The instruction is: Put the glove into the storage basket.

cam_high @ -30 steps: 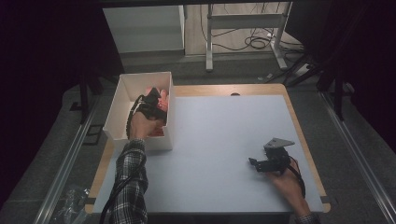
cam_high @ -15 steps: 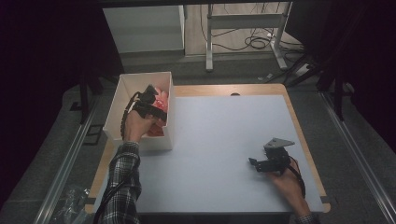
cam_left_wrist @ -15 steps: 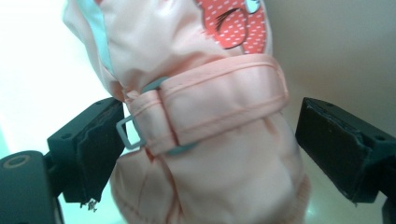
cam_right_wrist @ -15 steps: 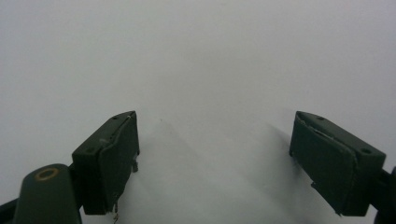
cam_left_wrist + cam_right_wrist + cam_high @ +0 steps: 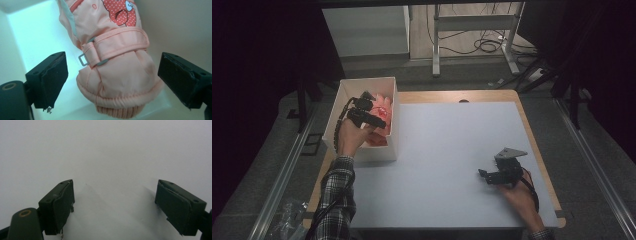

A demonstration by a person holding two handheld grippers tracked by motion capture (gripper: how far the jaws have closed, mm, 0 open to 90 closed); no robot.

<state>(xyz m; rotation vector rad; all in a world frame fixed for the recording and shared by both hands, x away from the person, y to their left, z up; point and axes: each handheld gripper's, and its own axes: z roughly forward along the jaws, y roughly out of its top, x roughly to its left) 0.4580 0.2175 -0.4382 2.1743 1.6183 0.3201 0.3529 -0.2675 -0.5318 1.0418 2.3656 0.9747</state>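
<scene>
Lying inside the white box (image 5: 343, 95), the pink mitten (image 5: 117, 62) is framed by the spread jaws of the left gripper (image 5: 112, 77) but not yet gripped. Beyond the box, the right gripper (image 5: 115, 205) is held open and empty over the table (image 5: 452, 145); gripping and lifting out remain to be done.

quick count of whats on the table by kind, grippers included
pink mitten: 1, lying in the box
white box: 1
grippers: 2, the left gripper with open jaws either side of the mitten's cuff, the right gripper open over the bare white table top
total: 4
</scene>
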